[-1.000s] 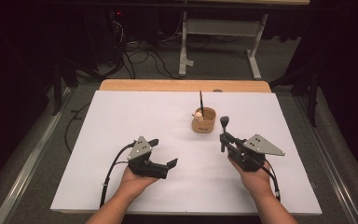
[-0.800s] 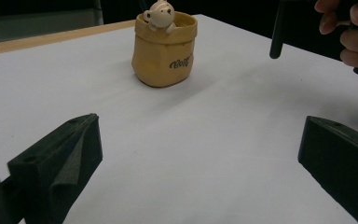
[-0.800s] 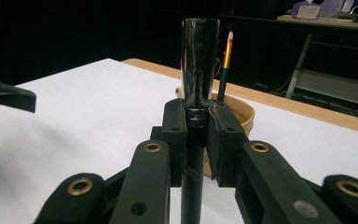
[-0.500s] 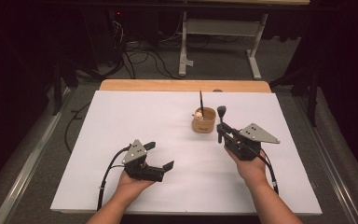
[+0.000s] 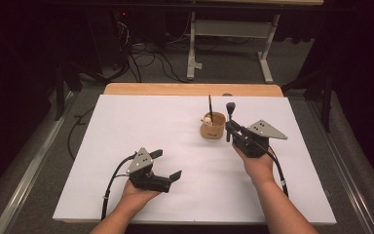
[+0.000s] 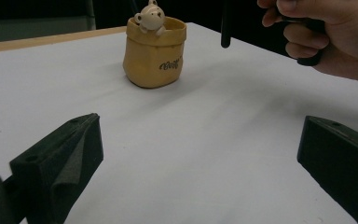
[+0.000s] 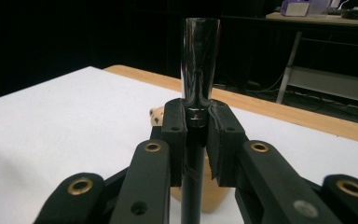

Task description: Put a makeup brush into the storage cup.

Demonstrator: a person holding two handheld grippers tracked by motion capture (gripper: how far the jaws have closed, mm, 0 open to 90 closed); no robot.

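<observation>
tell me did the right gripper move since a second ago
Yes. The right gripper, shut on a brush, moved up the high view toward the cup.

A wooden table (image 5: 126, 89) carries a white sheet (image 5: 141, 126) covering nearly all of it. A tan pot (image 5: 213, 127), perhaps ceramic, stands toward one o'clock.

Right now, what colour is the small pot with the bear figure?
The small bear pot is yellow-tan with dark lettering, clearest in the left gripper view.

Brush (image 7: 199, 70) in tool (image 7: 196, 126) (upright)
</observation>
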